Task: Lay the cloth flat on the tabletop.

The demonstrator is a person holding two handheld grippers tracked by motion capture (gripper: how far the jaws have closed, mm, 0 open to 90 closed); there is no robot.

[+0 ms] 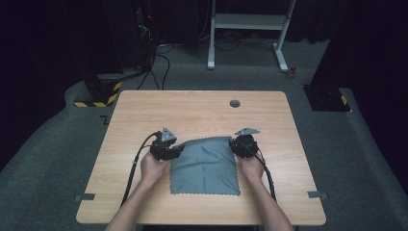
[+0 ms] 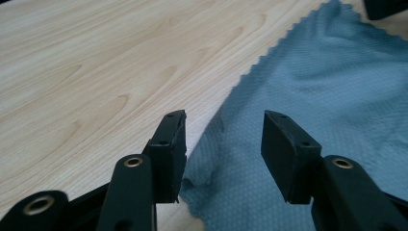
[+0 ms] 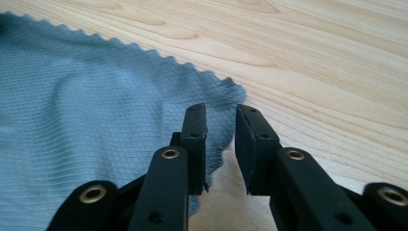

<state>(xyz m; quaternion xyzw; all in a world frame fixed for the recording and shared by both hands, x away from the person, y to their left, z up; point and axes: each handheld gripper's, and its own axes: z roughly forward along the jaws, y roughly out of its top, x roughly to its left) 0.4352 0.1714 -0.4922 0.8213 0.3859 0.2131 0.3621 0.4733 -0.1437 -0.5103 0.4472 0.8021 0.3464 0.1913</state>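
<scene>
**Cloth laid flat, both far corners let go**

On the table (image 1: 144,110), near the person's edge: grey cloth (image 1: 206,166), spread in 1 layer, pinked edges showing, a slight ripple toward the far side. At its far left corner, left gripper (image 1: 177,150): jaws spread wide over the cloth's edge, nothing pinched, pads clear of the fabric in the left gripper view. At the far right corner, right gripper (image 1: 235,146): jaws narrowly parted, corner of the cloth lying beside and under the left jaw, not clamped, as far as the right gripper view showed. Both hands low, close to the wood.

Judged as a spreading or folding job: cloth lay open and square, no fold made yet. Left to do, likely: grip both far corners, lift, carry them toward the near edge, press flat.
</scene>
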